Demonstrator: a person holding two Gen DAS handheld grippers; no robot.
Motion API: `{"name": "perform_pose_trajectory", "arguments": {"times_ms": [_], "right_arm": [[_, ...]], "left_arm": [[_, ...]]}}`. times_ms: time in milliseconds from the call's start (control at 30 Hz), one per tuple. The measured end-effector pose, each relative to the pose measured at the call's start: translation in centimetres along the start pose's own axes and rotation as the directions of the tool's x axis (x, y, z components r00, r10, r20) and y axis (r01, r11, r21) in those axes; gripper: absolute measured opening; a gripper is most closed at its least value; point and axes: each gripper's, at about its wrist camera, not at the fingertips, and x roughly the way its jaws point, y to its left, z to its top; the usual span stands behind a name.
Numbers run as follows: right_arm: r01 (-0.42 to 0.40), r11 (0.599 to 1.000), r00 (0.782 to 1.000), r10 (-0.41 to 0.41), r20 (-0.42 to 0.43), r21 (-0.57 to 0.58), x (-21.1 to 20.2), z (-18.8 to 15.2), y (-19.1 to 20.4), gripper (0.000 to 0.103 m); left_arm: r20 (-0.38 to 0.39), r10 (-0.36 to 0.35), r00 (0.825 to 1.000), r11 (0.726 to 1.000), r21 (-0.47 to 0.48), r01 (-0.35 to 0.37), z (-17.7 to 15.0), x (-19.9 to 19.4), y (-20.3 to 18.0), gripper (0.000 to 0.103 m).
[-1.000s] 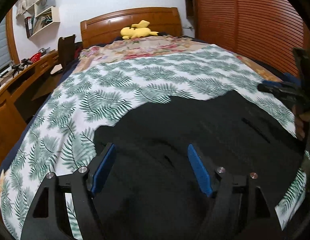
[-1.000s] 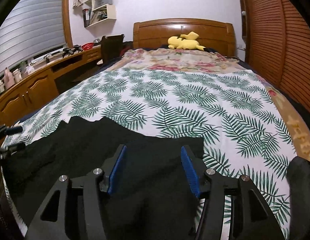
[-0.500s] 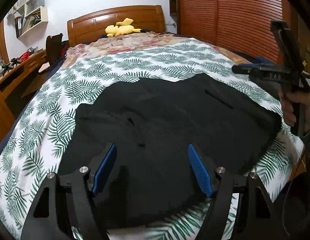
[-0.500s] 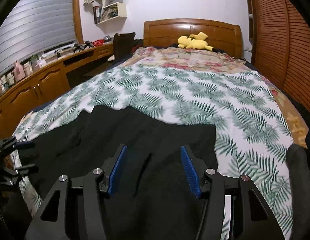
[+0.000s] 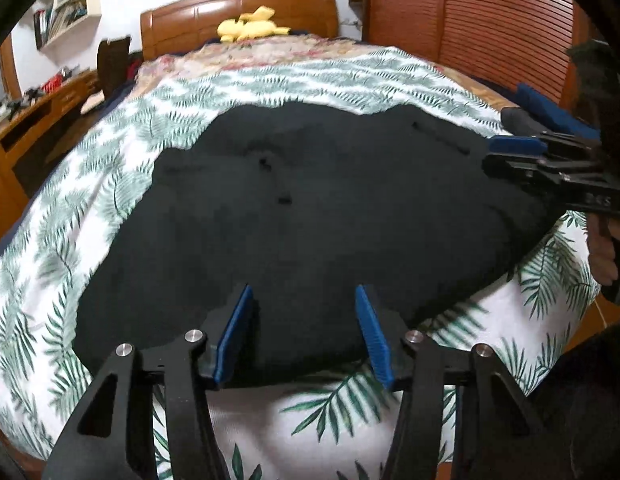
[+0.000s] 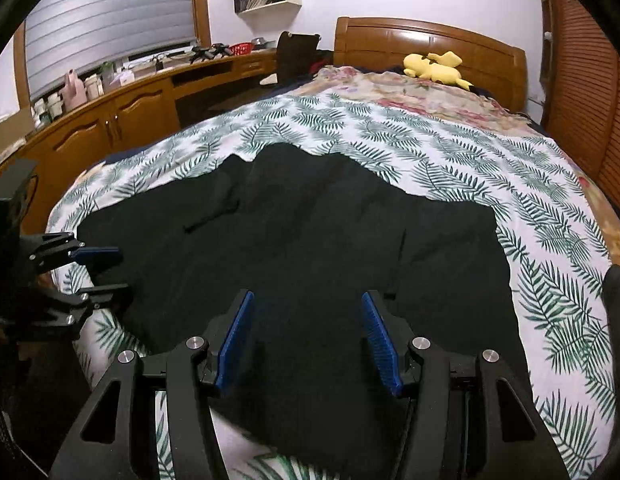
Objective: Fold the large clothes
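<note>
Left wrist view: the left tool [image 5: 303, 330] had just been narrowing, its blue pads apart with nothing pinched, over the near hem of the large black fabric garment [image 5: 310, 216] spread flat on the palm-leaf printed bedspread [image 5: 121, 152]. At three o'clock hung the right tool [image 5: 522, 136].

Right wrist view: the right tool [image 6: 310, 336], pads apart and empty, hovered over the garment [image 6: 310, 232]; the left tool [image 6: 105, 272] stood at nine o'clock, a yellow plush toy [image 6: 432, 68] at one.

A big bed [image 6: 550, 240] with a brown wooden headboard [image 6: 430, 44] holds everything. A white sheet with green leaves [image 5: 109, 184] covers most of it. On the sheet lies a black piece of clothing [image 6: 310, 240] — spread out flat. Near the headboard lie a flowery blanket [image 6: 410, 92] and a yellow soft toy [image 6: 434, 68].
</note>
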Motion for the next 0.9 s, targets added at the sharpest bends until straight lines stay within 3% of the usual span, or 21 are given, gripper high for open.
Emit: {"name": "perform_pose_trajectory", "arguments": {"times_ms": [233,400,567,667,900], "right_arm": [[0.043,0.999,0.990,-0.044,-0.137,-0.012,3.3,-2.7,-1.1,0.057],[0.050,0.998,0.991,-0.053,-0.123,-0.025,1.8,-3.1,-1.6,0.057],[0.092,0.995,0.992,-0.089,-0.087,0.026,-1.0,-3.7,-5.0,0.057],[0.131,0.989,0.986,-0.123,-0.112,0.064,-1.0,-4.6,-6.7,0.057],[0.094,0.991,0.980,-0.076,-0.183,0.095,1.1,-5.3,-8.2,0.057]], "left_arm": [[-0.013,0.001,1.000,1.000,-0.011,-0.002,-1.2,0.7,-0.3,0.055],[-0.016,0.016,1.000,1.000,-0.011,-0.016,-1.3,1.1,-0.6,0.055],[-0.015,0.018,1.000,1.000,-0.021,-0.018,-1.3,1.2,-0.4,0.055],[-0.015,0.021,1.000,1.000,-0.021,-0.021,-1.3,1.2,-0.4,0.055],[-0.015,0.025,1.000,0.999,-0.023,-0.026,-1.3,1.2,-0.4,0.055]]}}
